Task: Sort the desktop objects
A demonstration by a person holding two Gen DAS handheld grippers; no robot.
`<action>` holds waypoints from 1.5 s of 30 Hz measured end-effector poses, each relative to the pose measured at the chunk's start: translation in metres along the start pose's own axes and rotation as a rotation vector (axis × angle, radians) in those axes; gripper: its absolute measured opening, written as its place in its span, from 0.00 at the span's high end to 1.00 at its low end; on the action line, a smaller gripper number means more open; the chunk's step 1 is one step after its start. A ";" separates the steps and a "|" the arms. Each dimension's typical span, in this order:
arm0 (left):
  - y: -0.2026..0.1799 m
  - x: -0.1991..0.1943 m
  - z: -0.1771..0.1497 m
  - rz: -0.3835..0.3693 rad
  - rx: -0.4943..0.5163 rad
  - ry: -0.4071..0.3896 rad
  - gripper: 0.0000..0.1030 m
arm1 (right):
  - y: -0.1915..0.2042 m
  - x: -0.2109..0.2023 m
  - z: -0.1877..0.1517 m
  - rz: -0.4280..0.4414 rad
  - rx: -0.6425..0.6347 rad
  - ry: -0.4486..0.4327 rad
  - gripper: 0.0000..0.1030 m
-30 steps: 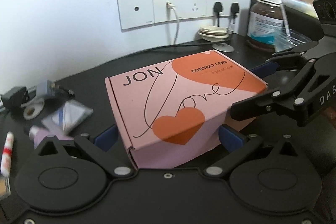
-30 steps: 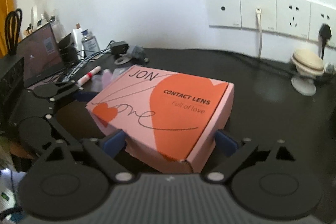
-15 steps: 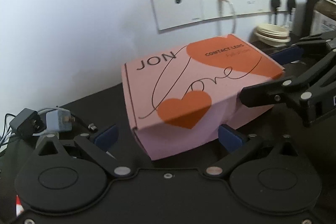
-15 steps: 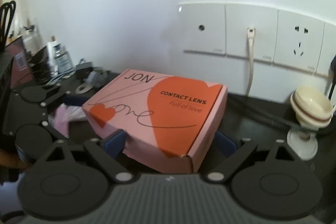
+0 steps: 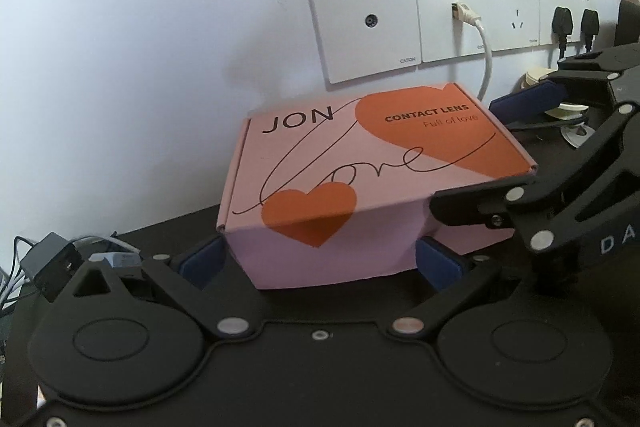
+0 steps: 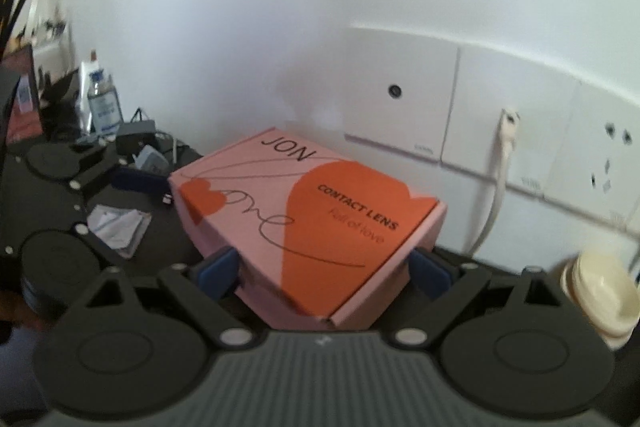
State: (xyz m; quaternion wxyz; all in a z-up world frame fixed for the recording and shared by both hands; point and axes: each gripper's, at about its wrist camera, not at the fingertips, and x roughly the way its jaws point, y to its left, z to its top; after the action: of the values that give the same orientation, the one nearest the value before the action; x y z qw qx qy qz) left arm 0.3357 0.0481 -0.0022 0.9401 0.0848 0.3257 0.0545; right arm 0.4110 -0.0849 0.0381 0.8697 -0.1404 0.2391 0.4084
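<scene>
A pink cardboard box (image 5: 360, 167) with orange hearts, marked "JON" and "CONTACT LENS", sits close to the white wall on the black desk (image 5: 168, 239). My left gripper (image 5: 320, 263) is shut on its near corner, a blue pad against each side. My right gripper (image 6: 324, 273) straddles the box (image 6: 320, 219) at another corner; its jaws are opening slightly, the pads still against the sides. In the left wrist view the right gripper (image 5: 504, 151) reaches in from the right. In the right wrist view the left gripper (image 6: 100, 187) is at the left.
White socket plates (image 5: 440, 15) with a white cable (image 5: 486, 63) and black plugs are on the wall just behind the box. Cream dishes (image 6: 600, 291) are stacked at the right. Chargers (image 5: 48, 263), a paper packet (image 6: 116, 227) and a bottle (image 6: 102, 99) lie to the left.
Both grippers have carried the box across the desk toward the wall, under the socket plates. The jar, flowers and pen have left the views. The right wrist has rolled.
</scene>
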 end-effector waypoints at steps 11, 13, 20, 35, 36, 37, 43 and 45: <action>0.008 -0.007 -0.007 0.053 -0.078 -0.014 0.03 | 0.005 0.007 0.015 0.105 -0.111 -0.033 0.10; 0.009 -0.001 -0.007 0.047 -0.078 0.014 0.03 | 0.009 0.011 0.023 0.154 -0.163 -0.024 0.12; 0.011 -0.013 -0.007 0.031 -0.031 -0.043 0.02 | 0.006 -0.003 0.023 0.106 -0.181 -0.025 0.13; -0.004 -0.026 -0.005 -0.100 0.193 -0.161 0.11 | -0.001 0.011 0.001 0.081 -0.302 0.017 0.21; 0.000 -0.026 -0.005 -0.085 0.165 -0.169 0.11 | 0.000 0.013 0.002 0.086 -0.318 0.019 0.21; 0.006 -0.029 -0.004 -0.069 0.132 -0.181 0.08 | 0.001 0.014 0.005 0.096 -0.322 0.019 0.21; 0.043 -0.019 -0.001 -0.022 -0.015 -0.154 0.00 | 0.006 0.020 0.007 0.094 -0.350 0.010 0.21; 0.049 -0.009 0.000 -0.086 -0.047 -0.121 0.01 | 0.005 0.020 0.008 0.098 -0.354 0.010 0.21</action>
State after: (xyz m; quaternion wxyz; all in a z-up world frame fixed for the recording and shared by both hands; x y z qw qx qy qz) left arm 0.3258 0.0942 0.0125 0.9612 0.0520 0.2703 0.0166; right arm 0.4208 -0.0654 0.0338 0.8093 -0.2815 0.1745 0.4852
